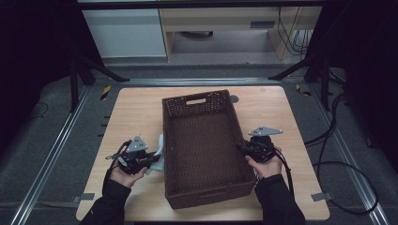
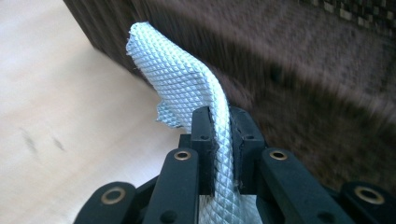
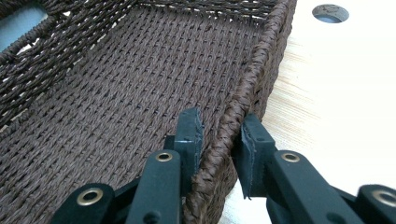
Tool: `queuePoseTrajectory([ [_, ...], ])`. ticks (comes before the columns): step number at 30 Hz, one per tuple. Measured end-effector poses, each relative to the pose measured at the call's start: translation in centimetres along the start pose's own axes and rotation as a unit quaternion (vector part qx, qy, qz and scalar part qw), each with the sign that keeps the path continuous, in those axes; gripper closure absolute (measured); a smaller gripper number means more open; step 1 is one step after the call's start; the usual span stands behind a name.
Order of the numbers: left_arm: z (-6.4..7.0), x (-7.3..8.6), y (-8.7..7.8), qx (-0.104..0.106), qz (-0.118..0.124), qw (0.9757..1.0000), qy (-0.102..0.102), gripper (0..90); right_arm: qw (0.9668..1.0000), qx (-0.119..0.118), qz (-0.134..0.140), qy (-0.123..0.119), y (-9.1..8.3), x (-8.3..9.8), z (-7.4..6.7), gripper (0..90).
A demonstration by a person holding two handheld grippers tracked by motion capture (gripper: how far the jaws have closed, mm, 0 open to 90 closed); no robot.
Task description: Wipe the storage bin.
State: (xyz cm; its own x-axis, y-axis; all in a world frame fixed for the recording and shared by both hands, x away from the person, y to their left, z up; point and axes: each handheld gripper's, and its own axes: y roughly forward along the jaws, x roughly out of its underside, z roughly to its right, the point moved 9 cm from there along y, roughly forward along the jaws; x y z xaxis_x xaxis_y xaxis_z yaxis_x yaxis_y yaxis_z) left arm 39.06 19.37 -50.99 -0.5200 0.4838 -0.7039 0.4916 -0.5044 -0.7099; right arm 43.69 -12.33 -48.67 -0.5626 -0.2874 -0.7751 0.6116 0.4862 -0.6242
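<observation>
Brown woven basket [image 1: 202, 145] sits mid-surface, long side running away from the person, and looks empty inside. Right gripper [image 1: 251, 149] stands at the basket's right wall; in the right gripper view the jaws straddle the braided rim, one inside, one outside, pinching it — a steadying hold, by the look of it. Left gripper [image 1: 149, 161] is just beside the basket's left wall, jaws pressed onto a pale diamond-textured cloth [image 2: 187, 88] that rises from between the pads and curls toward the wicker. The cloth hangs outside the basket, close against the wall, clear of the light wooden surface [image 1: 131, 117] as far as can be told.

Judged progress: pickup of the cloth done, basket secured. Left to do — lift the cloth over the rim, lower it onto the basket floor, let go. Roughly the midpoint.
</observation>
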Motion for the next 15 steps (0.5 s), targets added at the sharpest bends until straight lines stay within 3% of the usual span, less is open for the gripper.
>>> queuePoseTrajectory([
  [4, 0.7, 1.6, 1.6, 0.009, -0.037, 0.9993, 0.005, 80.8, 1.0000, 0.004, 0.000, 0.000, 0.0, 0.0, 0.0, 72.8],
  [8, 1.0, 2.0, 2.2, 0.011, -0.048, 0.9988, 0.005, 80.8, 0.9999, 0.009, 0.001, 0.004, 0.0, 0.0, 0.0, 73.2],
  [11, 0.7, 1.3, 1.5, 0.011, -0.027, 0.9996, 0.000, 80.8, 0.9999, 0.013, 0.001, 0.004, 0.0, 0.0, 0.0, 73.3],
  [14, 0.3, -0.5, -0.7, 0.002, 0.025, 0.9997, -0.003, 80.7, 0.9997, 0.022, 0.002, 0.010, 0.1, -0.2, 0.2, 73.4],
  [15, 0.3, -0.5, -0.7, 0.002, 0.025, 0.9997, -0.003, 80.7, 0.9996, 0.024, 0.003, 0.010, 0.2, -0.2, 0.3, 73.3],
])
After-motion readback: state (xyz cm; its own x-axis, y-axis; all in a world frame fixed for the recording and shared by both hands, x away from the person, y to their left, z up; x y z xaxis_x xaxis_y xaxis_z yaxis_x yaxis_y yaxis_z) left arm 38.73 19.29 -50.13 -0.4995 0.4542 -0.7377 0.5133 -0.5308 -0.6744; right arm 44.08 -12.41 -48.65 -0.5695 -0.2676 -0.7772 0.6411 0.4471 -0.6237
